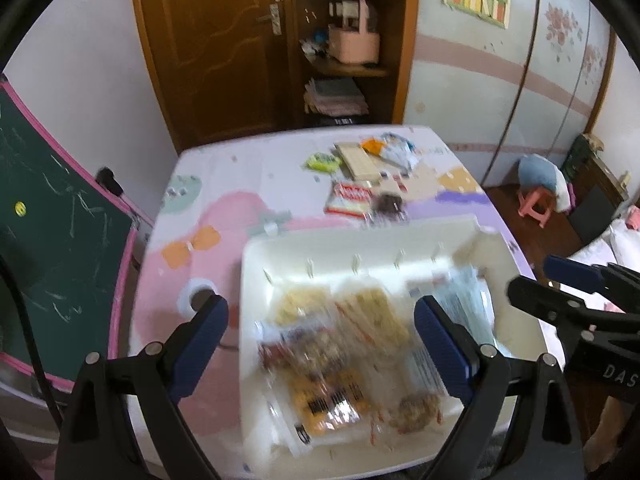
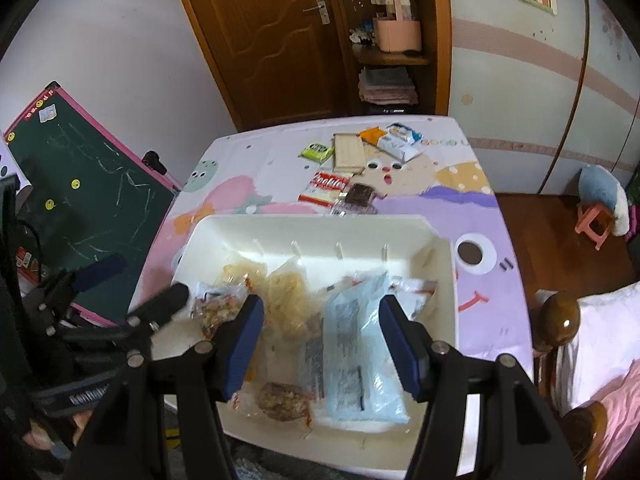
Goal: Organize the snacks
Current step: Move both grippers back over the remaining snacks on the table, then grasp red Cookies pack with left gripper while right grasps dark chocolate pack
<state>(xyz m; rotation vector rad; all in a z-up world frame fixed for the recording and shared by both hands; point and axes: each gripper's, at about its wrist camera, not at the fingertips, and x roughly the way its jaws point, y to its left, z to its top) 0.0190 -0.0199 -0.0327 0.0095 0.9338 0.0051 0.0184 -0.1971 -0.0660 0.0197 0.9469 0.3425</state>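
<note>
A white bin (image 1: 360, 248) (image 2: 304, 228) sits at the table's near edge and holds several wrapped snacks, among them a pale blue packet (image 2: 360, 360) and a round cookie pack (image 2: 282, 400). My left gripper (image 1: 322, 344) is open and empty above the bin. My right gripper (image 2: 322, 344) is open and empty above the blue packet; it also shows in the left wrist view (image 1: 560, 280). Loose snacks lie at the table's far side: a red-white cookie pack (image 2: 326, 188), a dark brownie pack (image 2: 358, 196), a wafer pack (image 2: 348, 152), a green pack (image 2: 317, 151).
The table has a cartoon-print cover (image 2: 460, 200). A green chalkboard (image 2: 88, 200) leans at the left. A wooden door and shelf (image 2: 320, 40) stand behind. A pink stool (image 2: 596, 220) and a bedpost (image 2: 560, 320) are at the right.
</note>
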